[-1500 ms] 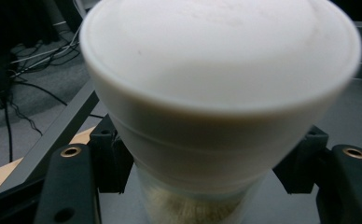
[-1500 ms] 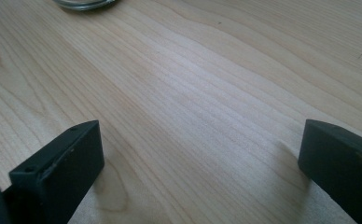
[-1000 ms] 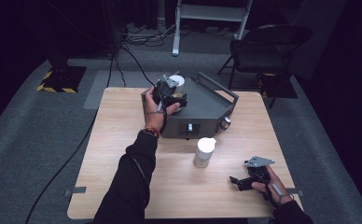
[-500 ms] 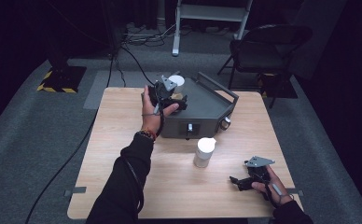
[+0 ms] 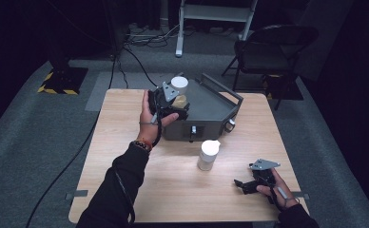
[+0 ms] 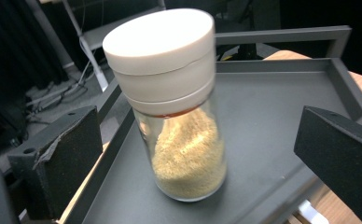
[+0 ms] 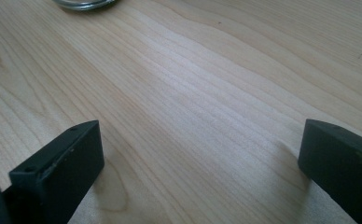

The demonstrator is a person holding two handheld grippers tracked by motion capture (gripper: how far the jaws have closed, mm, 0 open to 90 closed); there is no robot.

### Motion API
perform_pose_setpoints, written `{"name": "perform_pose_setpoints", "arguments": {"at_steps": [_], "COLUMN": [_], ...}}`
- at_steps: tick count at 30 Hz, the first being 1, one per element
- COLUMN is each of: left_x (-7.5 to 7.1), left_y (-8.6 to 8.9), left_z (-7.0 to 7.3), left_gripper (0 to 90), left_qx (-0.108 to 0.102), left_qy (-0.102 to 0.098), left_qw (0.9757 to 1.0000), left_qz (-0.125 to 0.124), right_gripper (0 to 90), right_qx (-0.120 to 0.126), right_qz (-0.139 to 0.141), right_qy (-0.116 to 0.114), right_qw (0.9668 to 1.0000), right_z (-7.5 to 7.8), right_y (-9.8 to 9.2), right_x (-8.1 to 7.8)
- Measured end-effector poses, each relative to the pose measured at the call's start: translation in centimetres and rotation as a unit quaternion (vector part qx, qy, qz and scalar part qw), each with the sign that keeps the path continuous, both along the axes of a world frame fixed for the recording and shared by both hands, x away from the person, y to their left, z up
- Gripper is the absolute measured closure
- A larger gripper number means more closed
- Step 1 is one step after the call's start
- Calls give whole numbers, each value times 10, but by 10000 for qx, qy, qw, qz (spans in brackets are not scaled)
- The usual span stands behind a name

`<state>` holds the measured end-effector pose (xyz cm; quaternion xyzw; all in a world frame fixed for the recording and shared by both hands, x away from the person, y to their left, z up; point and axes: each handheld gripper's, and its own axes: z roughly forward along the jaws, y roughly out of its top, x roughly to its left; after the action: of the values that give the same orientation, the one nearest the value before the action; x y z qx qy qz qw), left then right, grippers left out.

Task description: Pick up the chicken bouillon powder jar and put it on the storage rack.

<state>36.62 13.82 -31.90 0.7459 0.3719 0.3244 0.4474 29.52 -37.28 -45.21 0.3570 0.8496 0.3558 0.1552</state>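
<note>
1. Jar (image 6: 181, 107) with a white cap (image 6: 163, 39) stands upright on the floor of a grey metal tray (image 6: 281, 126), near the tray's left wall. It is clear glass, holding yellow-tan granules to roughly half its height.
2. Second jar (image 5: 208, 155), also white-capped, stands on the tabletop (image 5: 125, 137) just in front of the tray; its contents cannot be made out.
3. Left tool (image 5: 169, 102) sits at the tray's left end, held level and pointing across the tray at the first jar. Its jaws have just been opening and stand wide; the jar is between them, with clear gaps on both sides, so nothing is gripped.
4. Right tool (image 5: 256, 179) rests low at the near right of the tabletop, jaws spread wide over bare wood, gripping nothing.
5. In the right tool's view the base of the second jar is cut off at the top edge. In the high view the left tool covers the lower part of the first jar.
</note>
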Motion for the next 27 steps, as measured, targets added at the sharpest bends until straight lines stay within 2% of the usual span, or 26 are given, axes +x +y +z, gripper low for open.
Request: {"name": "perform_pose_setpoints", "arguments": {"at_steps": [4,6,12,18,24,27], "left_x": [-9,-14,-25,-36,-50,-54], "left_y": [5,6,9,10,5,7], "left_z": [-3,-5,-7,-9,-10,-12], "left_gripper": [2,0,0,0,0,0], "left_qx": [-94,-63,-42,168,591,631], "left_qy": [-85,-184,-225,-279,-369,-332], "left_qw": [9999,9997,9995,9988,9965,9959], "left_qz": [-105,-150,-234,-361,-456,-555], "right_gripper": [0,0,0,0,0,0], "right_qx": [-1,0,1,-1,0,0], "right_qz": [1,2,1,1,3,2], "right_qy": [-1,0,1,0,0,1], "right_qw": [10000,10000,10000,10000,10000,10000], "right_z": [0,0,0,0,0,0], "right_y": [0,0,0,0,0,0], "right_x": [0,0,0,0,0,0]}}
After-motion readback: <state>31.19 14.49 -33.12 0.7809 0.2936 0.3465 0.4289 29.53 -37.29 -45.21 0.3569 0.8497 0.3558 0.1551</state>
